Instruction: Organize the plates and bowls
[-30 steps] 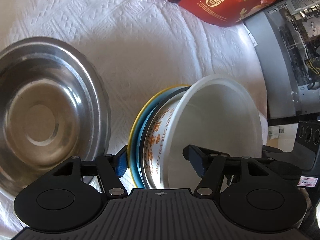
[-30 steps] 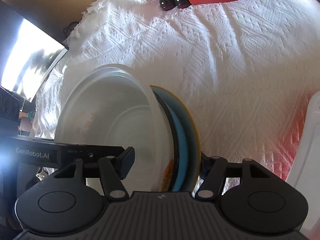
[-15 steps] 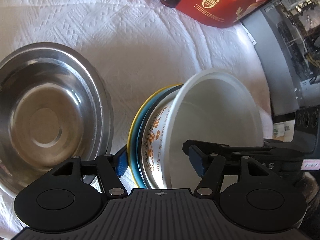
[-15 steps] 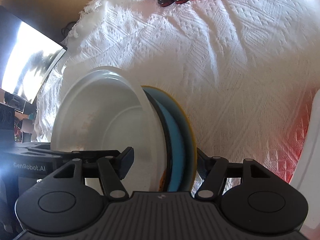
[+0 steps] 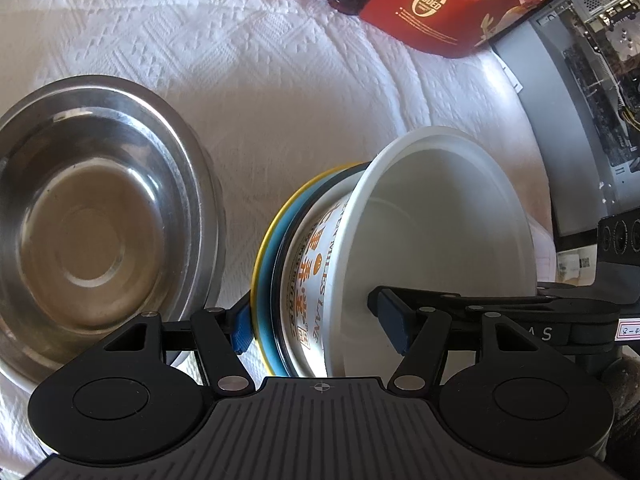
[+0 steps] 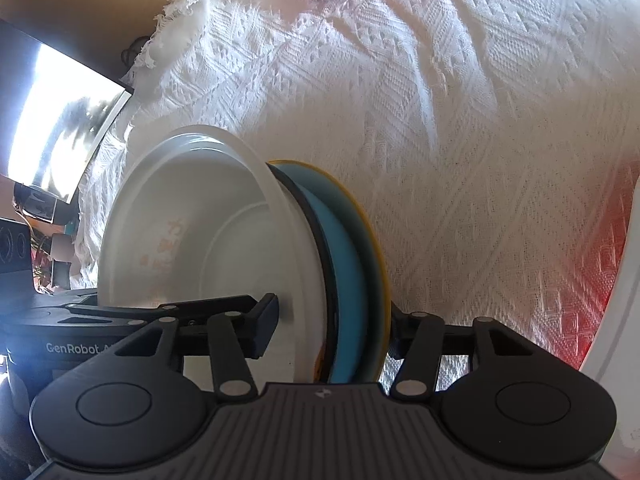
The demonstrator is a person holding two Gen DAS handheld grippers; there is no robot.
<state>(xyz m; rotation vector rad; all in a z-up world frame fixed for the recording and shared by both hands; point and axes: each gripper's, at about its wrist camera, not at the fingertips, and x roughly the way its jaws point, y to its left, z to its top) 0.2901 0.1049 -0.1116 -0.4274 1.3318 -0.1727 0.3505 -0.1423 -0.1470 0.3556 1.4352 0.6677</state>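
Two grippers, one stack: our left gripper (image 5: 316, 320) pinches the nested pile, one pad behind the yellow plate (image 5: 262, 248), the other inside the white bowl (image 5: 440, 240). Our right gripper (image 6: 332, 330) clamps the same pile from the opposite side, blue plate (image 6: 348, 280) sandwiched in between. The whole pile is tipped on edge above the white tablecloth (image 5: 280, 92). Just left of it sits a steel bowl (image 5: 92, 216); a red snack bag (image 5: 448, 4) lies at the far edge.

A white woven tablecloth (image 5: 280, 92) carries a steel bowl (image 5: 92, 220) and a red packet (image 5: 444, 4).
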